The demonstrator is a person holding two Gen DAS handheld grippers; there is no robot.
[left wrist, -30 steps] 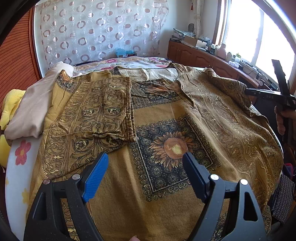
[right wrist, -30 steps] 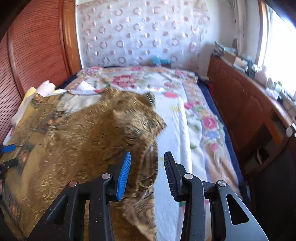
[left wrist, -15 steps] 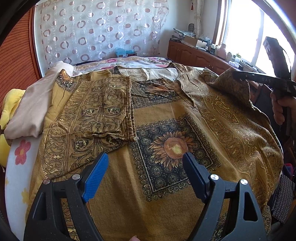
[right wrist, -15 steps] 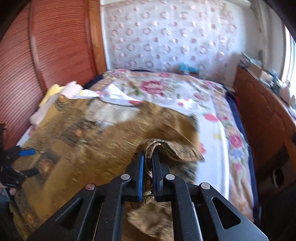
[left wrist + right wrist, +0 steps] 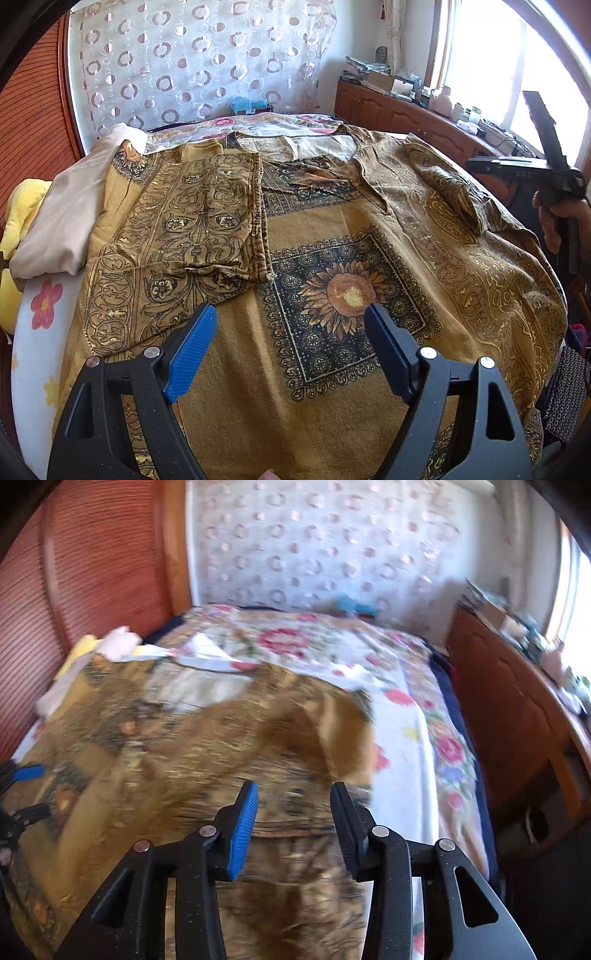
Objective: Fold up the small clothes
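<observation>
A mustard-gold patterned top [image 5: 332, 236] with a sunflower square [image 5: 347, 295] lies spread on the bed. Its left side is folded inward [image 5: 192, 229]. Its right sleeve [image 5: 458, 192] lies folded over onto the body. My left gripper [image 5: 290, 347] is open and empty, low over the near hem. My right gripper [image 5: 293, 823] is open and empty above the garment's right side [image 5: 221, 746], which is motion-blurred. In the left wrist view the right gripper [image 5: 476, 164] shows side-on at the right edge, held by a hand.
A beige cloth [image 5: 70, 210] and a yellow item [image 5: 22, 206] lie at the bed's left edge. A floral sheet [image 5: 406, 716] covers the bed. A wooden cabinet [image 5: 517, 709] with clutter runs along the right under the window. A wooden headboard [image 5: 92, 572] stands left.
My right gripper shut on the right sleeve, lifted it inward, then opened and let it drop onto the body. The left gripper has stayed still.
</observation>
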